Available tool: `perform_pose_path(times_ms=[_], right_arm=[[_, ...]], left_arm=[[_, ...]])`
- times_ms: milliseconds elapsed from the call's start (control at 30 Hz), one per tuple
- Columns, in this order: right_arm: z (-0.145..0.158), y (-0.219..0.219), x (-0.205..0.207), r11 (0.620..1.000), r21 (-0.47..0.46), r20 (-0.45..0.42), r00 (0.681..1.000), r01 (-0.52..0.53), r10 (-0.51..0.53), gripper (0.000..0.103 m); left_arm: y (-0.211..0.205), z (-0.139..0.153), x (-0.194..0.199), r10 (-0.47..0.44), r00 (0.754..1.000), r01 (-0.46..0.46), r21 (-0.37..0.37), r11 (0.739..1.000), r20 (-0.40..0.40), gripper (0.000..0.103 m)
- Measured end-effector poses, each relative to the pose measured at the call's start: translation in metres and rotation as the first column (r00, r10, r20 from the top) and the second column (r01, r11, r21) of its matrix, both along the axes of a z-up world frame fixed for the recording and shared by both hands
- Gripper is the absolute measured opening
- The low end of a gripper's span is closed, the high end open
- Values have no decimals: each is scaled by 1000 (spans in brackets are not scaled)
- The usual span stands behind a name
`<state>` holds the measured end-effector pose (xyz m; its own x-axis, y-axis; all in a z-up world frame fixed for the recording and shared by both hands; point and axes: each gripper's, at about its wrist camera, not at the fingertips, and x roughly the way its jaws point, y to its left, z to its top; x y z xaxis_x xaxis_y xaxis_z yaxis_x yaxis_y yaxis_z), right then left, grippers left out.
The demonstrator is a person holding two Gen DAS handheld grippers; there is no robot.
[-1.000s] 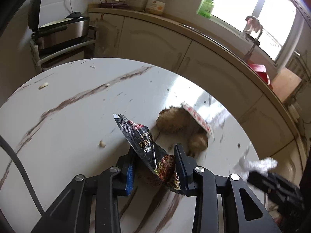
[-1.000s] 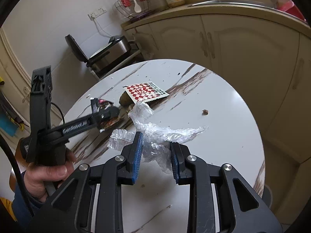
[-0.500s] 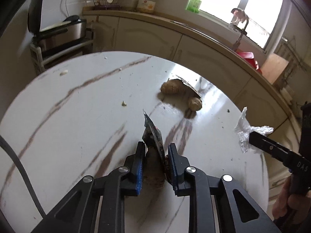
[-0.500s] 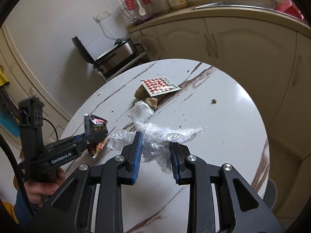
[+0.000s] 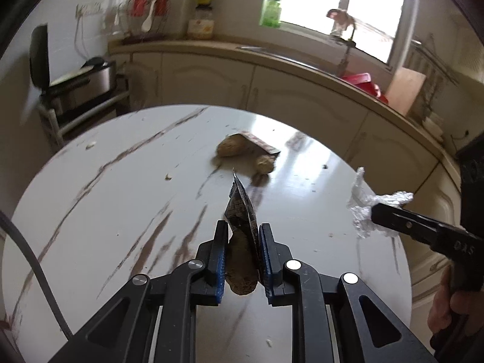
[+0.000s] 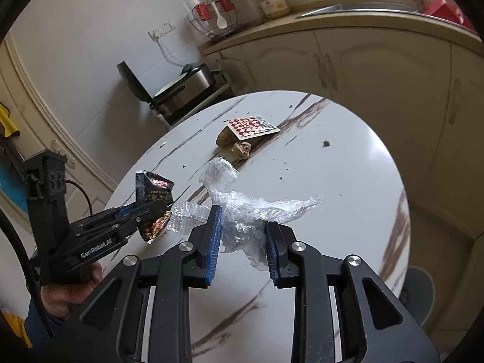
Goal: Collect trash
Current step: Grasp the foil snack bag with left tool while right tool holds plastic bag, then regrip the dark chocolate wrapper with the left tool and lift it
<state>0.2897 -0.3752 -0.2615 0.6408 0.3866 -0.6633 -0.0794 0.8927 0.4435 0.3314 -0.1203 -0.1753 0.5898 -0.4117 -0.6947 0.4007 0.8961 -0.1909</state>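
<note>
My left gripper (image 5: 242,230) is shut on a dark printed snack wrapper (image 5: 240,208), which stands edge-on above the jaws and off the round marble table (image 5: 106,196). A brownish mass sits between the jaws beside it; whether it belongs to the wrapper I cannot tell. In the right wrist view the left gripper (image 6: 163,208) carries the same wrapper (image 6: 154,190) at the left. My right gripper (image 6: 243,217) is shut on crumpled clear plastic film (image 6: 257,205), which spills out on both sides. That film (image 5: 363,208) and the right gripper (image 5: 375,211) also show at the left wrist view's right edge.
A red-checked paper (image 6: 251,125) lies on the table's far half over two brown lumps (image 6: 225,137), with small crumbs (image 6: 325,143) scattered around. Beyond the table stand cream cabinets (image 5: 287,99) and a grill appliance on a rack (image 6: 181,87).
The left gripper has lifted and drawn back from the table with the wrapper, its jaws narrowing and the wrapper turning edge-on. The right gripper has drifted slightly, still holding the film.
</note>
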Motion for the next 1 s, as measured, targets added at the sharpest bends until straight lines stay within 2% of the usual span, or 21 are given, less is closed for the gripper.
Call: perform_pose_path(times_ms=[367, 433, 633, 700, 833, 1000], right_arm=[[5, -22, -20, 999, 23, 13, 999, 42, -42, 25], [4, -20, -21, 999, 26, 8, 999, 42, -42, 25], [-7, -19, -22, 999, 36, -16, 999, 35, -34, 25], [-10, -19, -22, 999, 38, -22, 999, 32, -32, 25], [-11, -21, -23, 999, 40, -24, 999, 36, -35, 25], [-12, -26, -23, 998, 40, -26, 999, 43, -42, 25]], left_arm=[[-7, 19, -40, -70, 993, 69, 17, 997, 91, 16], [-8, 14, -40, -75, 994, 73, 30, 997, 82, 16], [-24, -19, -28, -123, 992, 125, 112, 986, -20, 21], [-28, -20, -25, -128, 992, 129, 113, 985, -19, 26], [-32, -14, -20, -142, 990, 142, 118, 983, -6, 26], [-39, -20, -6, -151, 988, 152, 123, 981, -16, 25]])
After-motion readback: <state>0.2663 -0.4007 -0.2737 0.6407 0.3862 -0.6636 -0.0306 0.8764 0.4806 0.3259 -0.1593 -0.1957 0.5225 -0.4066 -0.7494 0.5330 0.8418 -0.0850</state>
